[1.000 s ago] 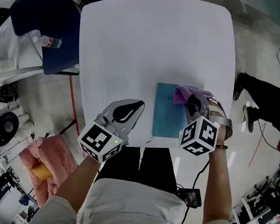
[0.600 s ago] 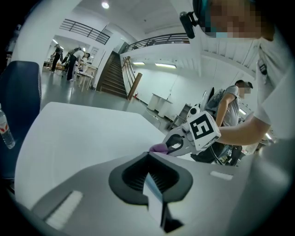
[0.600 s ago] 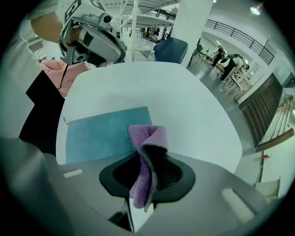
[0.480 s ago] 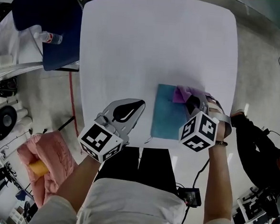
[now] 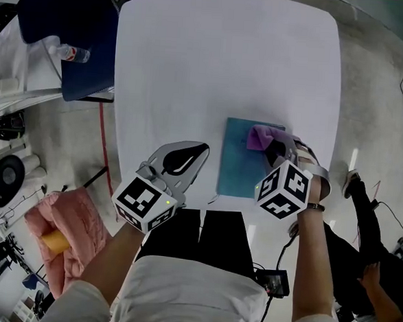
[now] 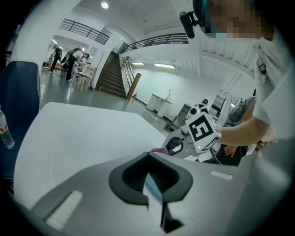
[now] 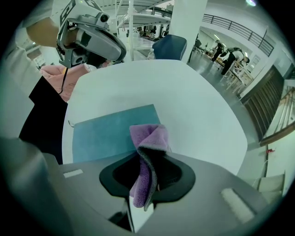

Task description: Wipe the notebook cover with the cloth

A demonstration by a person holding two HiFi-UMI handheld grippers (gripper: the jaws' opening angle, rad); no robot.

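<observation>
Item, far left, off the table: dark blue chair (image 5: 60, 23) with a clear bottle (image 5: 70, 55) by it; no part in the task. Item, left of centre, near side: my left gripper (image 5: 199, 151), jaws closed together with nothing between them, held over the bare white table (image 5: 222, 62) just left of the notebook and apart from it. Item, right of centre, near half of the table: teal notebook (image 5: 239, 168), closed and flat, long axis running near to far, near short edge close to the table's near edge, left long edge fully clear. Item, at the notebook's far right corner: purple cloth (image 5: 264, 136), folded, its free end appearing to rest on the cover. Item, right: my right gripper (image 5: 272, 148), jaws clamped on that cloth, much the nearer of my two to the work. Governing relation: almost all the bare cover lies left of the cloth and nearer to me, so I judge the stroke should run leftward and toward me along the long axis. Room: wide bare tabletop far and left of the book; the book's right side is hidden under my gripper, and the table's right edge is not far beyond it. Risk, as I judge it: nothing pins the book, so a pulling stroke may slide it toward the near edge; my left gripper is well placed to steady it.
</observation>
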